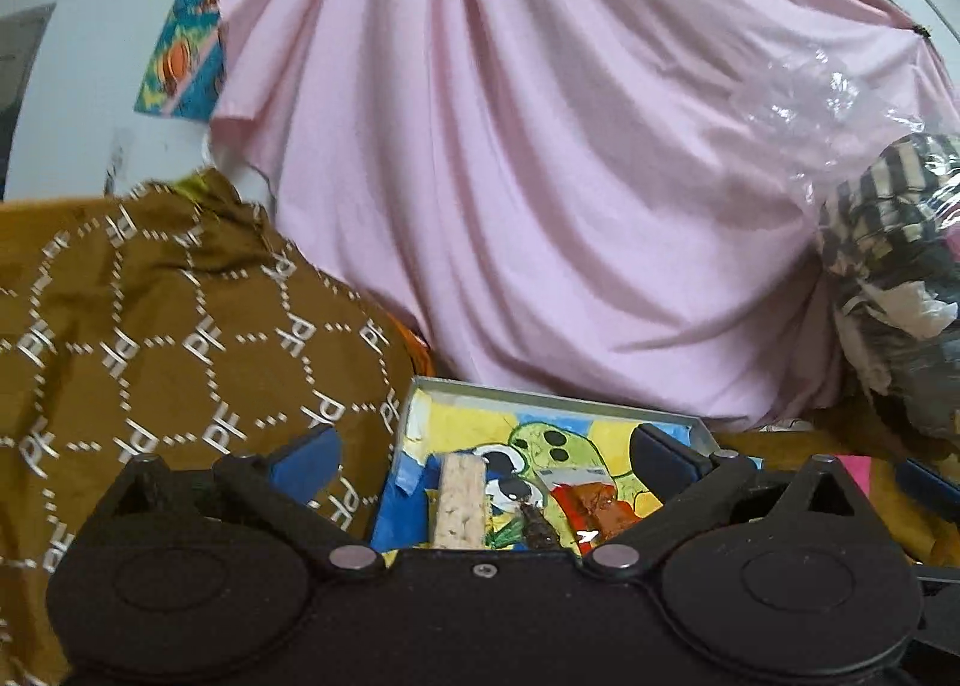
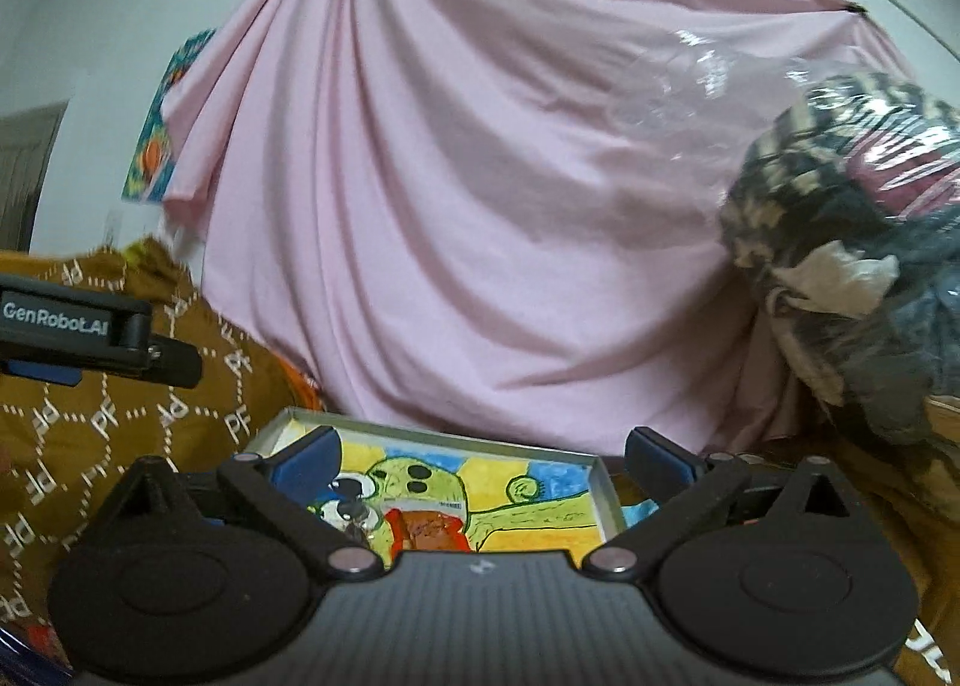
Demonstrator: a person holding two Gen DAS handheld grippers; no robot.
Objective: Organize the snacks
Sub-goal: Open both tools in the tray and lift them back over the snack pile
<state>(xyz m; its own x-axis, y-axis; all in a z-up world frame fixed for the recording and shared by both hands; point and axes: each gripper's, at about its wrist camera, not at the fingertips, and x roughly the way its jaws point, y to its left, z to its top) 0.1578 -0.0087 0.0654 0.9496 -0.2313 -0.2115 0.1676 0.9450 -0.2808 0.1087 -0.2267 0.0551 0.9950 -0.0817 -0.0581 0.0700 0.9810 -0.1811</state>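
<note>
Left wrist: tray (image 1: 543, 397) half hidden

"GenRobot.AI" on left hand-held gripper (image 2: 174, 365); repeated "PF" on brown cloth (image 1: 180, 326).

Snack bar (image 1: 459, 500) in tray (image 1: 540, 395), patterned cloth (image 1: 180, 326) left, draped sheet (image 1: 540, 176) behind, bagged bundle (image 1: 894, 278) right

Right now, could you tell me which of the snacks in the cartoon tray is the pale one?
It is the rice bar, a beige, grainy block at the left of the tray. The other snacks beside it are dark brown and reddish.
</note>
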